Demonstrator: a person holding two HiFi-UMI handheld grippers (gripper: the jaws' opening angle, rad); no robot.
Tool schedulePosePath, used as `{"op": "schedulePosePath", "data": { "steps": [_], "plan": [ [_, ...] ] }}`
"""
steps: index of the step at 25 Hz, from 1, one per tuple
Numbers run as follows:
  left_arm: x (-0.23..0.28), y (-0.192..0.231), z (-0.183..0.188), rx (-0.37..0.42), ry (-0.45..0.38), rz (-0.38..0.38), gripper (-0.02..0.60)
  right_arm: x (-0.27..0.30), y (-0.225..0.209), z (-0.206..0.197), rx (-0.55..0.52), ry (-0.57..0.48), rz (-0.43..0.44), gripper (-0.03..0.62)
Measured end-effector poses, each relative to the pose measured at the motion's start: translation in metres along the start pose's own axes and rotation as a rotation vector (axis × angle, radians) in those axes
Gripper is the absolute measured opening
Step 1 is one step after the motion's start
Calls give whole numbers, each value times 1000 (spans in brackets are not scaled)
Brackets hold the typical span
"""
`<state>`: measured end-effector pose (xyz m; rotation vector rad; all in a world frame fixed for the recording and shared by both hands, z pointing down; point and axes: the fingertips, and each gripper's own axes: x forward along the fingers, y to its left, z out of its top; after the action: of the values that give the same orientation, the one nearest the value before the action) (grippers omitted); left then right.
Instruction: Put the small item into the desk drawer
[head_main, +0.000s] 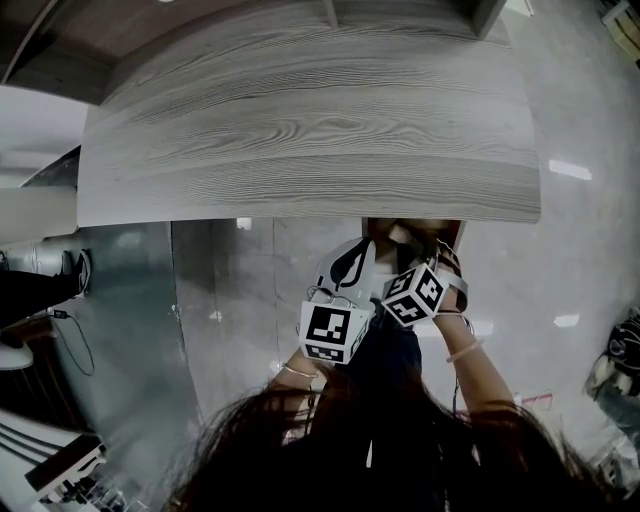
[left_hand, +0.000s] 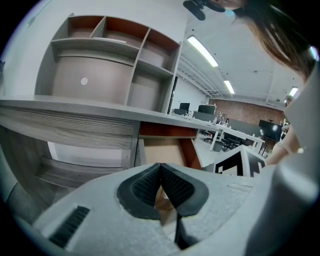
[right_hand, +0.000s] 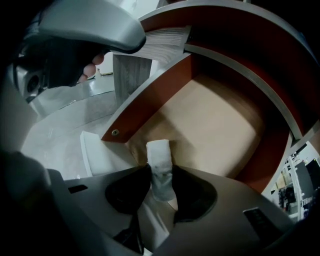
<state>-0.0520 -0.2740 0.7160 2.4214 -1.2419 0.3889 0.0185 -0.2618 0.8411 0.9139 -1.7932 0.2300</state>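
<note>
The right gripper (right_hand: 160, 174) grasps a small white item (right_hand: 159, 157) between its dark pads, upright, its top end standing clear above them; only the right gripper view shows this, with the item at the mouth of the open drawer (right_hand: 220, 120), seen against its tan floor and near its red-brown side wall; the head view hides the item behind the two marker cubes and gives only a sliver of the drawer under the edge of the grey wood-grain desk top (head_main: 320, 130); the left gripper (left_hand: 160, 171) has its jaws clenched tip to tip on nothing, as its own view shows; that view alone shows the shelf unit (left_hand: 115, 60) standing on the desk; both grippers sit close together before the drawer.
</note>
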Motion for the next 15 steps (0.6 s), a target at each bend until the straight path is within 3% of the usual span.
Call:
{"op": "schedulePosePath", "data": {
  "steps": [15],
  "plan": [
    [-7,-6,-10,-23,15,7,15,-7,2,1,62,-12,15,161]
  ]
}}
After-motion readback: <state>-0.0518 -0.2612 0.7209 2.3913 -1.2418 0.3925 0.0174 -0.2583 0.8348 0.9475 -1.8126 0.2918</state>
